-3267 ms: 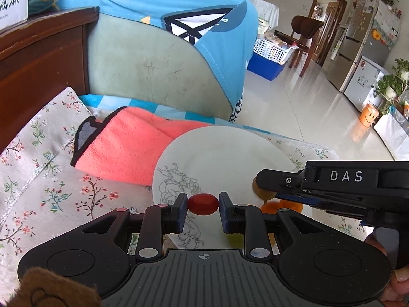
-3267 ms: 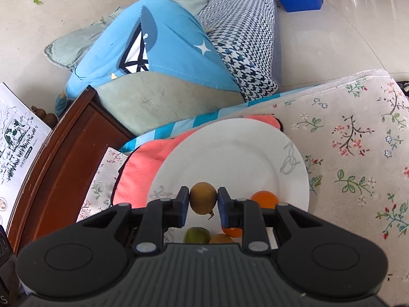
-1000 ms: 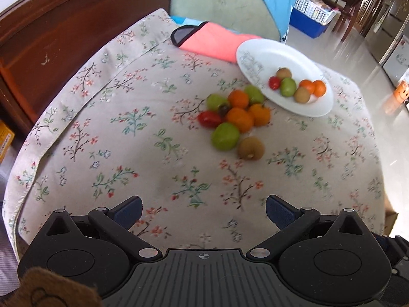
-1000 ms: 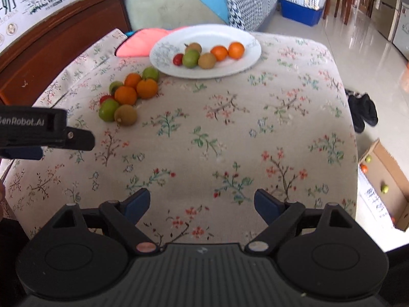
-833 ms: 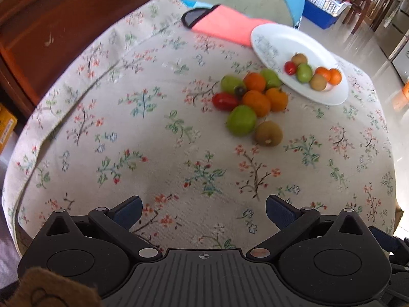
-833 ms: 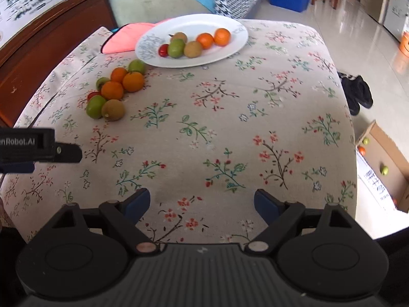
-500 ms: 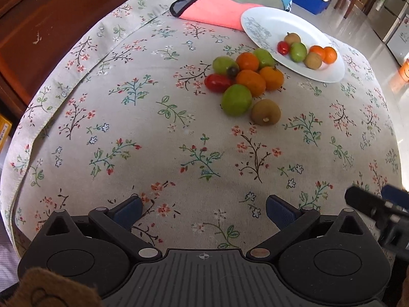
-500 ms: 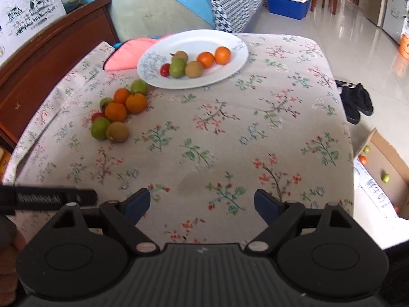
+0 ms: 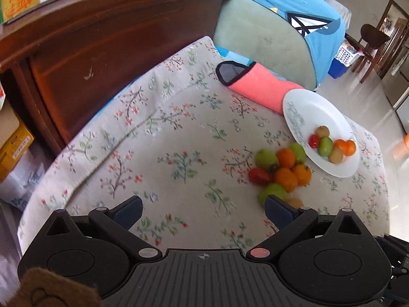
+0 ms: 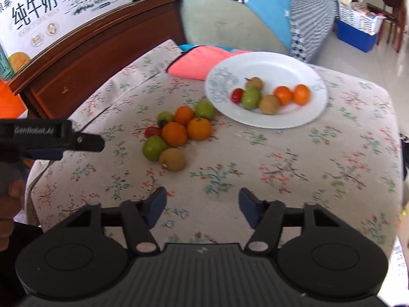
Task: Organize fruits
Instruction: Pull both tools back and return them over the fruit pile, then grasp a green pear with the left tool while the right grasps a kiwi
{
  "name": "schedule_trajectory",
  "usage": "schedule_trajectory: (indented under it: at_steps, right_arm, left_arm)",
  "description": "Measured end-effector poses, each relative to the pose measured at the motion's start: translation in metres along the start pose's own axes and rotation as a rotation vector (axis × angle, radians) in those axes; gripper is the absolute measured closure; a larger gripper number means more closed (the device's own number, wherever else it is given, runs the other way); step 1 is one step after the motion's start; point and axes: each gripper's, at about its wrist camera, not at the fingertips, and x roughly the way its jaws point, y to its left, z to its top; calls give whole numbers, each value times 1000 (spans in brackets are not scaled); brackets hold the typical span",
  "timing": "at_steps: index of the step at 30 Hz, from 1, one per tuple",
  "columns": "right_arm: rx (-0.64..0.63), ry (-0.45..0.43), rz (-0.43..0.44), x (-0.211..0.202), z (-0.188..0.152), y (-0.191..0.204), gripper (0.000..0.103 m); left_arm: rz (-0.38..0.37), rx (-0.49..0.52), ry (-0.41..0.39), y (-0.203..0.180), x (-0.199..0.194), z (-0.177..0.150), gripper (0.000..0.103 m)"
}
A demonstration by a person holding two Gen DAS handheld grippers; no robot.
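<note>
Both grippers, left gripper [image 9: 202, 211] and right gripper [image 10: 202, 204], have swung nearer the loose fruit pile [image 10: 177, 133] just beside the plate [image 10: 314, 117], jaws spread and empty; crowded round fruit could roll off if nudged.

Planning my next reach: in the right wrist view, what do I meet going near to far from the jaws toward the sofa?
Right gripper → kiwi → white plate → pink cloth

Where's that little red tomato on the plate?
In the right wrist view, the red tomato sits on the white plate, at the left end of the fruit there, touching a green fruit.
</note>
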Motion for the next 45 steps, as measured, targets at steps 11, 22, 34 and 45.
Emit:
schedule_trajectory:
  at_steps: [11, 22, 34, 45]
  right_arm:
    - [-69, -12, 71, 38, 14, 17, 66]
    - [-77, -27, 55, 54, 20, 20, 72]
    - [-2, 1, 77, 49, 18, 16, 73]
    - [115, 14, 87, 44, 18, 0, 72]
  left_arm:
    - [-14, 95, -38, -13, 18, 28, 19]
    - [-90, 64, 15, -39, 49, 47, 27]
    - [-111, 34, 81, -53, 74, 51, 37]
    - [-69, 6, 101, -47, 75, 56, 44]
